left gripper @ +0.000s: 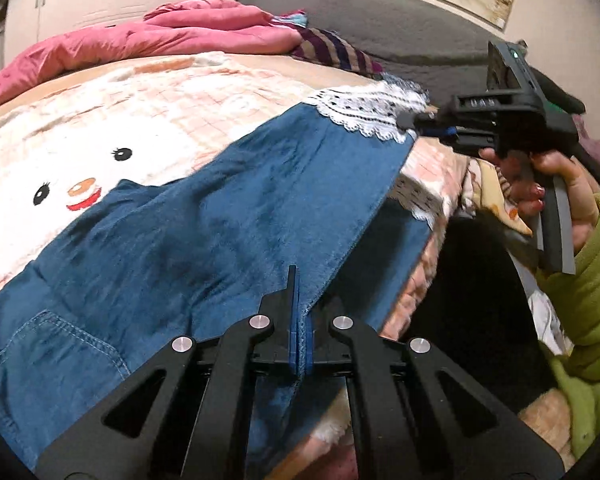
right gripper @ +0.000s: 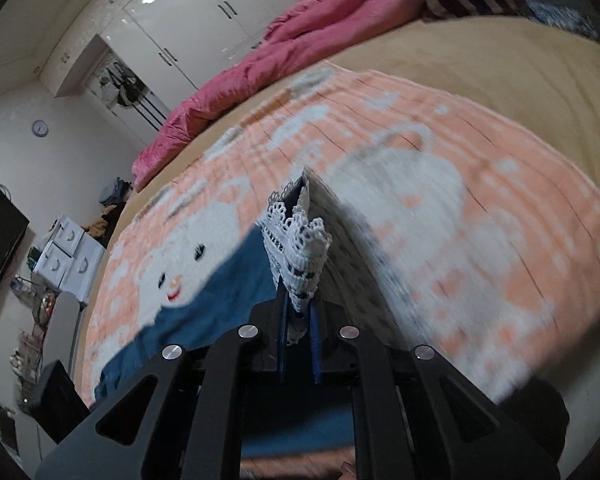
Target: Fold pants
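Pinching the blue pants (left gripper: 204,216) at two places, both tools are clamped on fabric so that one leg can be carried across as a flat panel rather than dragged in a bunch. In the left wrist view the left gripper (left gripper: 300,320) sits at six o'clock with its jaws drawn tight together on the long side edge of the leg, while the right gripper (left gripper: 410,122), at about two o'clock and worked by a hand (left gripper: 556,196) in a green sleeve (left gripper: 588,280), nips the white lace hem (left gripper: 372,108) at the leg's far end. The right wrist view confirms it: the lace cuff stands up between narrow jaws at centre. The pants lie spread on the cartoon blanket (left gripper: 112,120) on the bed, pocket end toward eight o'clock, the gripped leg lifted off the lower one at four o'clock. Holding edge and hem together probably keeps the cloth taut for a lengthwise fold. A pink duvet (left gripper: 140,40) lies bunched at eleven o'clock, well apart.
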`<state>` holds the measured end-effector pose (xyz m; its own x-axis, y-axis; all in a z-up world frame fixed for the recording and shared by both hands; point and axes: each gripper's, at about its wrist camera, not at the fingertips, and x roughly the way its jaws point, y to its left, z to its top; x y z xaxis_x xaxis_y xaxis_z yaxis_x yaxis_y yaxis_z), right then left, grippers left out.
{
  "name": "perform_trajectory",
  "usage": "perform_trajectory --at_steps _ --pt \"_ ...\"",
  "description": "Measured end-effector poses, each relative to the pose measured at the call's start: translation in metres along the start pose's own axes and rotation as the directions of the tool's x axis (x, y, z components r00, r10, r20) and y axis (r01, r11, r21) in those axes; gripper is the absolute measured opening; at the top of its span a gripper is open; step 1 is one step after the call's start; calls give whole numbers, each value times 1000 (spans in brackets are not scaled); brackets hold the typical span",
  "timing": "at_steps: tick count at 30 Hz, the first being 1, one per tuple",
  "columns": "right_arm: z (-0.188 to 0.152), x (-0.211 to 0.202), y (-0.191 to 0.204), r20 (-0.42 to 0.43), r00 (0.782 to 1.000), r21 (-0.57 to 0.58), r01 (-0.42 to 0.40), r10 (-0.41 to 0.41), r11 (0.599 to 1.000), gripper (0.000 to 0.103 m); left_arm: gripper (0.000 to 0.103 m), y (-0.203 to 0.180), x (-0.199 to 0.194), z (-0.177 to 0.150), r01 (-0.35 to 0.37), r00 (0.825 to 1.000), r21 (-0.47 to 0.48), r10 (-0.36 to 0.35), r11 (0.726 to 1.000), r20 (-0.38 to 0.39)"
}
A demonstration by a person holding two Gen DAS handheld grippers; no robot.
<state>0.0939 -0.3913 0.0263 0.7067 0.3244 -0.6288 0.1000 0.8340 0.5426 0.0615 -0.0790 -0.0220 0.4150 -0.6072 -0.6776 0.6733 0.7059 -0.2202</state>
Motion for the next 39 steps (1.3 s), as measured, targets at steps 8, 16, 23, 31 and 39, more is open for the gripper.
perform_trajectory --at_steps 8,16,23,31,39 --pt "-35 1 -33 -72 997 39 39 -36 998 8 0 -16 12 -26 -36 997 15 37 999 -67" --pt "-51 -3 -48 -107 994 73 24 -16 997 8 1 -20 10 -36 -60 996 16 61 998 -60" --pt "-58 -7 -57 -110 994 67 32 -25 997 13 1 -15 21 -38 -79 996 27 81 996 -49" --pt "-46 -43 -55 3 998 50 69 -69 996 45 11 -15 22 -36 -49 998 31 50 998 -41" --pt "-45 -36 -21 10 999 -102 48 -47 994 49 39 -17 9 -41 -19 999 -2 19 1000 -27"
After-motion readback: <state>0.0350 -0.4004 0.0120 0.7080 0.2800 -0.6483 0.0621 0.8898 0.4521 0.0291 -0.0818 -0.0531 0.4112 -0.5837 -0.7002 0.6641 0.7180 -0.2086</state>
